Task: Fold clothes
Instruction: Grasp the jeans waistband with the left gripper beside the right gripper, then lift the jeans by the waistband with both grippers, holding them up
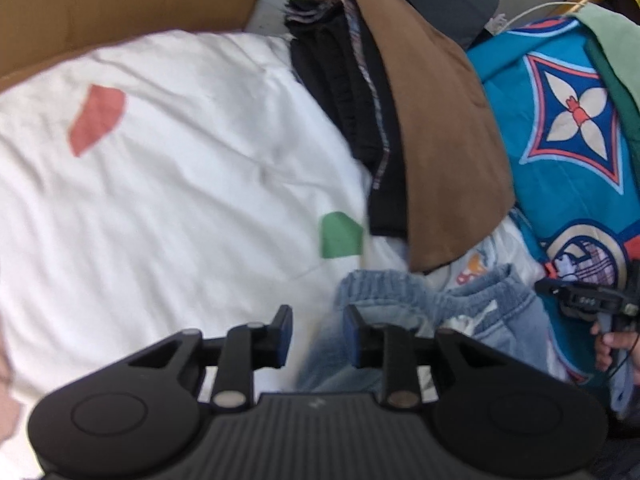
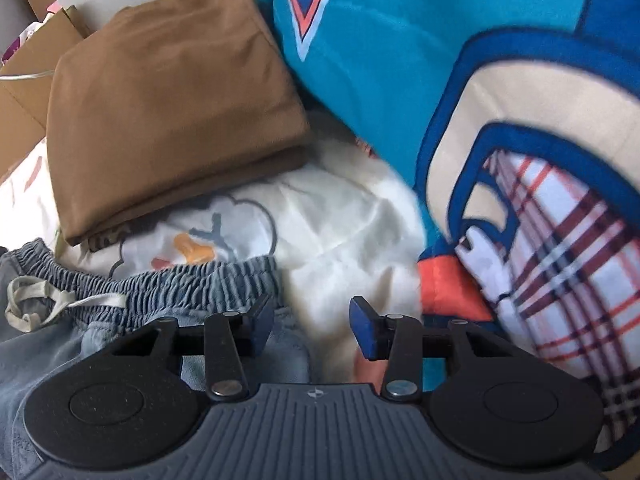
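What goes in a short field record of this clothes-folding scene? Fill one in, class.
surface: white sheet with red and green patches
to fold: blue jeans, elastic waistband, cream drawstring, lying unfolded
stack: brown garment folded on top, dark clothes beneath
beside: teal quilt
left gripper: open, above the jeans' edge, holding nothing
right gripper: open, by the waistband, holding nothing

The folded stack [image 1: 400,120] lies on the sheet [image 1: 180,200], jeans [image 2: 160,292] before it, blanket [image 2: 440,60] to its right.
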The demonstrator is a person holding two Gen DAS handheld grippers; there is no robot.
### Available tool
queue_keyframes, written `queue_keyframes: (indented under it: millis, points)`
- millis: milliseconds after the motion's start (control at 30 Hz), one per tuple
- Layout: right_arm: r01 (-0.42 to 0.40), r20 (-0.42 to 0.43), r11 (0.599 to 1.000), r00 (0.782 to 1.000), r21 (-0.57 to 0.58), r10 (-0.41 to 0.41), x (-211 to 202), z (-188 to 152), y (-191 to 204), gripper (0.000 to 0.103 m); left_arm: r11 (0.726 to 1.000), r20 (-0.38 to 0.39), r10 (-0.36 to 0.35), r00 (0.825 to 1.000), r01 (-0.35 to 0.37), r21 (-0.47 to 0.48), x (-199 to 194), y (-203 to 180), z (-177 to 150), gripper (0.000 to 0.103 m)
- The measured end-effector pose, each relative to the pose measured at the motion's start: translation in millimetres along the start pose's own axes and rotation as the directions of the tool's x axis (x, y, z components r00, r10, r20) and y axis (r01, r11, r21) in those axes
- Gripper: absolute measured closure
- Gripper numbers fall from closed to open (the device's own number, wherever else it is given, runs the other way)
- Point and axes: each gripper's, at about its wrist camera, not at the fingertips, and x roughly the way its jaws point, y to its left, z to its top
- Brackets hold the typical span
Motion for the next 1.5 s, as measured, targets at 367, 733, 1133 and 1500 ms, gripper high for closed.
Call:
queue_keyframes:
  millis: [367,733,1133,1500]
  points:
    - [-0.011,-0.098,1.000,0.995,-0.008,0.011,17,-15,7,0.054,0.992,-0.102,-0.044,0.994,0.031,-0.123,36,9,-14,0.068]
    - [-0.010,-0.131,0.994,0.991,-0.106,-0.004,31,-16,21,0.057,0.994,-0.144,-0.019,0.989,0.003,-0.112,50,3,-19,0.069]
    - [0.087,-0.031,0.972,0.995,-0.217,-0.096,-6,-18,41,0.090,0.997,-0.047,-0.013,0.999,0.009,-0.083,15,-10,-17,0.088]
    - [0.088,0.140,0.961,0.989,-0.263,-0.053,-77,-5,74,0.090,0.999,0.095,-0.017,0.995,0.014,0.039,-65,-53,-25,0.090]
